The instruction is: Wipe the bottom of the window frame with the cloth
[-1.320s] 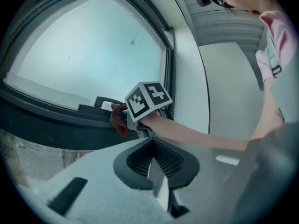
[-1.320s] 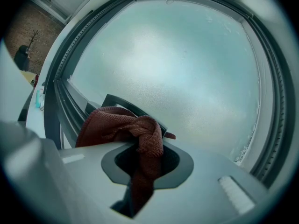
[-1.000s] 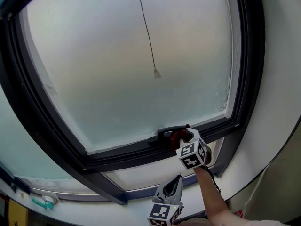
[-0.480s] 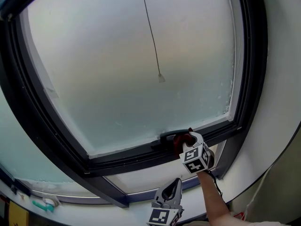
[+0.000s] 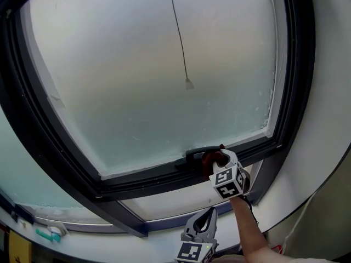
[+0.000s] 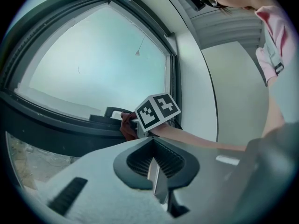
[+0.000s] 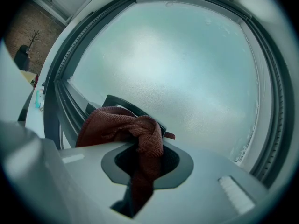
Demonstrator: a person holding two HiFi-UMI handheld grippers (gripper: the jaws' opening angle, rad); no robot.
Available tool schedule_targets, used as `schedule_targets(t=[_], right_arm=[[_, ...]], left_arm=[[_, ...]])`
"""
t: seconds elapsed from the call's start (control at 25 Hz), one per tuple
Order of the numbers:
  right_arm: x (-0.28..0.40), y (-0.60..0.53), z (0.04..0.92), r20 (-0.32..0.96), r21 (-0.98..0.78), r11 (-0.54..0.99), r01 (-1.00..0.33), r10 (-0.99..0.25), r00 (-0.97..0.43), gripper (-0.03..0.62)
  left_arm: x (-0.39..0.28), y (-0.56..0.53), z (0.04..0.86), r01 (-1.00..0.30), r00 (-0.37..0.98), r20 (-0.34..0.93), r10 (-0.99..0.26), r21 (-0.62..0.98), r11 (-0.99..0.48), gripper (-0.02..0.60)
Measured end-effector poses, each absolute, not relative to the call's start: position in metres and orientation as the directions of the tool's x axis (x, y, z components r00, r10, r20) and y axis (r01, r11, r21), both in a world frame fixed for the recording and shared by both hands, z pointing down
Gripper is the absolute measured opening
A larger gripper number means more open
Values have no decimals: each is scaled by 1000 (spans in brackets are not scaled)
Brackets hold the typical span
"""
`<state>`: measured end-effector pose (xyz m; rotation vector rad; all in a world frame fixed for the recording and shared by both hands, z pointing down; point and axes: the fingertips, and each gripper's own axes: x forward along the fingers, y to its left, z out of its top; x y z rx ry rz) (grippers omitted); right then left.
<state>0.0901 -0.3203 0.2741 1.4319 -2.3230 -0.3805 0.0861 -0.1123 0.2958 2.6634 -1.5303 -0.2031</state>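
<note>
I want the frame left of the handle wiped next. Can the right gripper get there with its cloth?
Probably yes. The right gripper holds the cloth at the handle, and the bottom frame to its left looks bare; the left gripper hangs lower, off that path.

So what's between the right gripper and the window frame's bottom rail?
Only the bunched dark red cloth, held in the right gripper's fingers; right gripper view shows it.

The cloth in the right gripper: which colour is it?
Reddish-brown cloth, clearest in the right gripper view.
</note>
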Motion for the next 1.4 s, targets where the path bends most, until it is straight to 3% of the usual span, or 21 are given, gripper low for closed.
schedule_targets(t=[1.0, 1.4], right_arm=[[88, -320, 273, 181, 420, 451, -787, -892, -414, 52], [99, -326, 276, 248, 364, 479, -799, -876, -413, 52]], left_arm=[[87, -117, 296, -848, 498, -80, -863, 164, -504, -3], [85, -112, 293, -850, 492, -86, -866, 168, -500, -3]])
